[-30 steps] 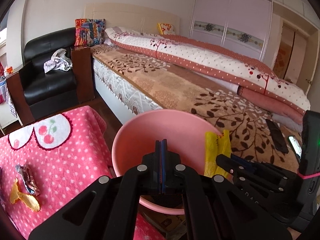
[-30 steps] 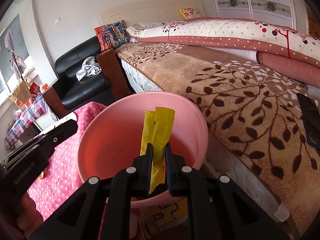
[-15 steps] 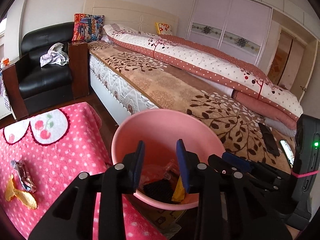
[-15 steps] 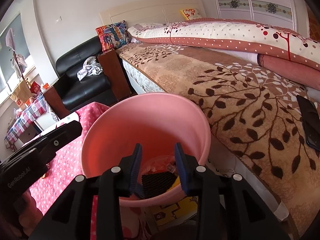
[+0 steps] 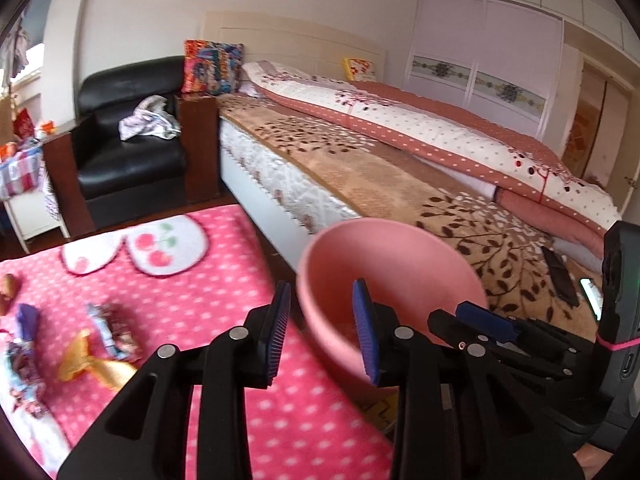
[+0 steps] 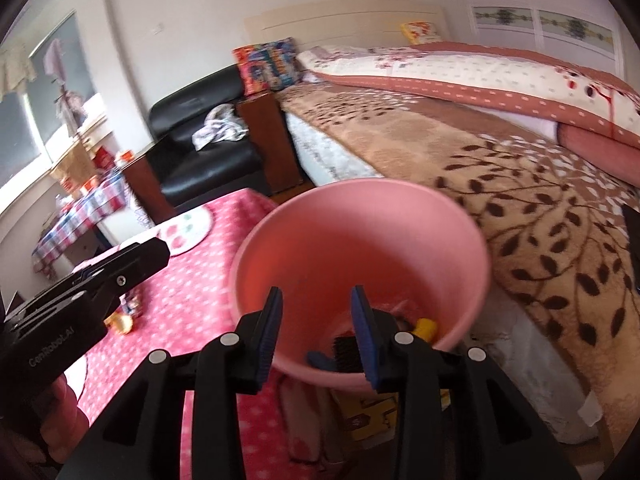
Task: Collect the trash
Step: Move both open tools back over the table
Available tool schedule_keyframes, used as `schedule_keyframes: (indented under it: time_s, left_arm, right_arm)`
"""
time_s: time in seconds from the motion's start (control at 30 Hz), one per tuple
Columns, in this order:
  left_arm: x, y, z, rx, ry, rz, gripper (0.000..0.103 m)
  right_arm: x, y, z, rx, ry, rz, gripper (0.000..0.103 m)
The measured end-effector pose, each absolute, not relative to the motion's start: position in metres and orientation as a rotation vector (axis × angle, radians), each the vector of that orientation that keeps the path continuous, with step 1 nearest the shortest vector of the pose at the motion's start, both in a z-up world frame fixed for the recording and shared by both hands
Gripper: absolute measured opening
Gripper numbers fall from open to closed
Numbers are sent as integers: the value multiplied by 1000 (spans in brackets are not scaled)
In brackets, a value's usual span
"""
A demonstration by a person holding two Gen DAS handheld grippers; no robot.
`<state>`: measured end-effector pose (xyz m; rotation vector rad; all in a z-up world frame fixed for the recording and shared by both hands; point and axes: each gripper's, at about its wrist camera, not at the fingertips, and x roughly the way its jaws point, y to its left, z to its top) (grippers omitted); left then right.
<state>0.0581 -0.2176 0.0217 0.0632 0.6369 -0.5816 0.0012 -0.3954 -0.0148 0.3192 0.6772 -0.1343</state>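
Observation:
A pink bin (image 5: 384, 264) (image 6: 360, 240) stands between the pink dotted table and the bed. Trash lies at its bottom, including a yellow wrapper (image 6: 426, 326) and a dark piece (image 6: 347, 354). My left gripper (image 5: 322, 332) is open and empty, over the table edge just left of the bin. My right gripper (image 6: 316, 330) is open and empty at the bin's near rim. On the table left lie several wrappers: a crumpled foil one (image 5: 110, 330), a yellow one (image 5: 90, 366) and purple ones (image 5: 24, 344).
The table has a pink polka-dot cloth (image 5: 224, 280) with a cherry patch. A bed (image 5: 400, 168) with a leaf blanket stands right of the bin. A black armchair (image 5: 128, 148) stands behind the table. A phone and remote (image 5: 560, 280) lie on the bed.
One second ago the right gripper held a yellow wrapper over the bin and the left was shut. Both opened and the wrapper dropped in. The left gripper has since swung left toward the table.

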Motion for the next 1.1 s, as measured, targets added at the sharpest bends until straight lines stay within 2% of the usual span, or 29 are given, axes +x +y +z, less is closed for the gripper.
schedule_keyframes:
  time_s: [0.67, 1.1]
  left_arm:
    - [88, -54, -4, 22, 707, -159, 32]
    - [125, -38, -44, 83, 843, -90, 32]
  right_arm:
    - [46, -268, -20, 222, 736, 155, 35]
    - [78, -232, -32, 201, 782, 263, 34]
